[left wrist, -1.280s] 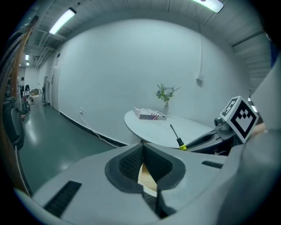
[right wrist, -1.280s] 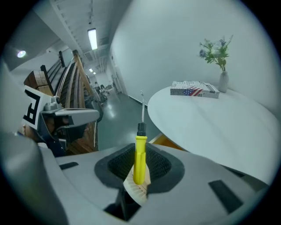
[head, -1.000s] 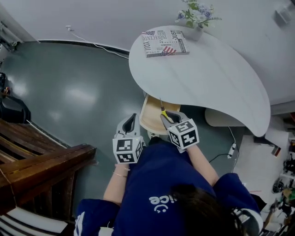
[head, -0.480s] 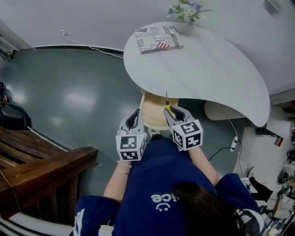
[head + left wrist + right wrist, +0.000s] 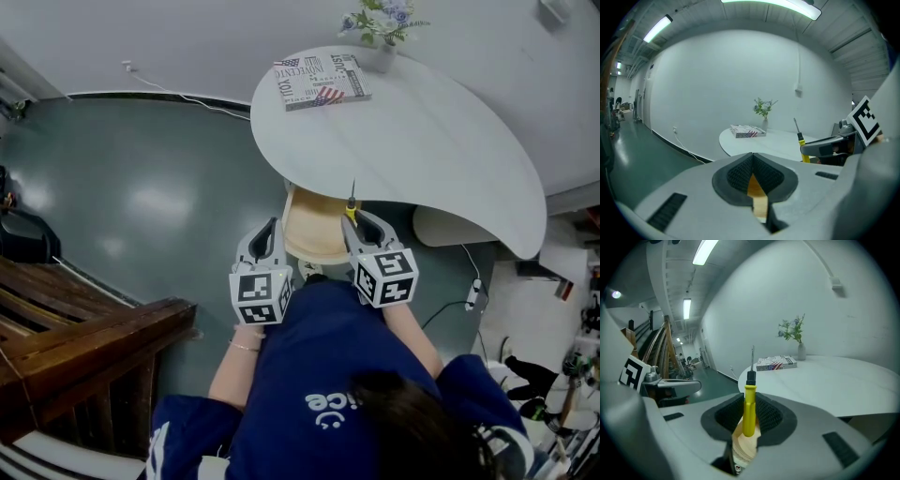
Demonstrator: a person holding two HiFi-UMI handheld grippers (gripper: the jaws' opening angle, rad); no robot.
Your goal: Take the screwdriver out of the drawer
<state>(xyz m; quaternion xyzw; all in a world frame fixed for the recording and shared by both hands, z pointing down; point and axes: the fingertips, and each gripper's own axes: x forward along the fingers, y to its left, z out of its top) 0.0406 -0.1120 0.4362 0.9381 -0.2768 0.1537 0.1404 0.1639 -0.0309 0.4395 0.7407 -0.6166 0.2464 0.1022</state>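
Observation:
My right gripper (image 5: 360, 223) is shut on a screwdriver (image 5: 351, 210) with a yellow handle. It holds the tool above the open pale wooden drawer (image 5: 307, 234) under the white table (image 5: 422, 141), and the thin shaft points up past the table's edge. In the right gripper view the screwdriver (image 5: 749, 404) stands upright between the dark pads (image 5: 771, 416), with the drawer (image 5: 743, 446) showing below. My left gripper (image 5: 266, 242) hangs beside the drawer's left edge, shut and holding nothing. The left gripper view shows the screwdriver (image 5: 801, 143) sticking up from the right gripper (image 5: 829, 147).
A book (image 5: 322, 81) and a vase of flowers (image 5: 380, 23) rest on the far side of the table. Wooden steps (image 5: 84, 347) stand at the left on the dark green floor. A white cable with a power strip (image 5: 473, 300) lies at the right.
My right gripper has lifted the screwdriver up and away from me, so its tip now reaches the table's edge. The left gripper has stayed about where it was.

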